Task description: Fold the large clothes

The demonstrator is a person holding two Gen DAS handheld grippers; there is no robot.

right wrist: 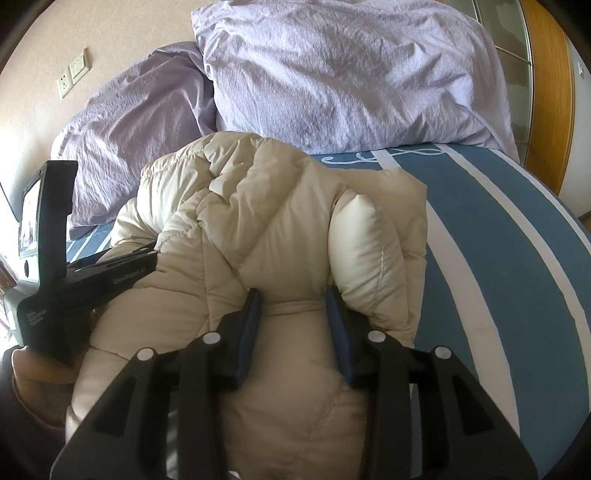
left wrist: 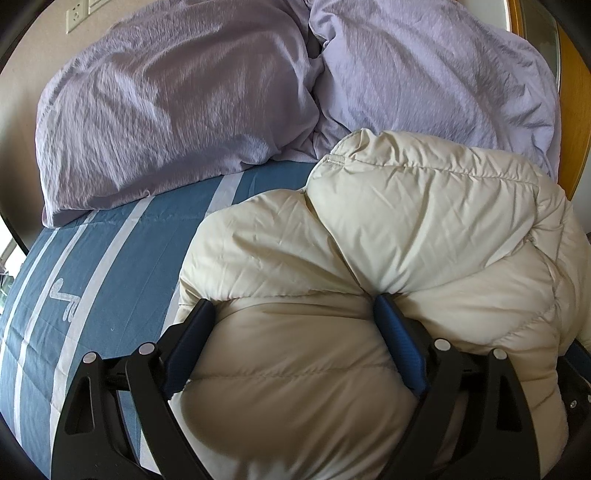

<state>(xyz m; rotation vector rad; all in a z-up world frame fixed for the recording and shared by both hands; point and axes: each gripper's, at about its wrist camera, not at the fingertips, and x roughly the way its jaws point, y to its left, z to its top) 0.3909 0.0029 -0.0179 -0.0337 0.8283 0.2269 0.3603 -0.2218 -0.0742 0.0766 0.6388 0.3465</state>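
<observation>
A puffy cream quilted jacket (left wrist: pixel 388 236) lies bunched on a blue striped bedspread (left wrist: pixel 110 258), its padding pinched between both the left gripper (left wrist: pixel 293 314) and right gripper (right wrist: pixel 291 299)

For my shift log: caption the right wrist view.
Right gripper pinches cream puffer jacket on the blue striped bed.

A blue bed sheet with white stripes (left wrist: pixel 110 258) covers the bed. Two crumpled lavender fabric pillows lie side by side at its far end, touching: one (left wrist: pixel 166 110) on the left, the other (left wrist: pixel 424 81) on the right. A white wall socket plate (left wrist: pixel 75 20) sits on the beige wall behind, and an orange wooden panel (right wrist: pixel 543 110) stands at the right.
</observation>
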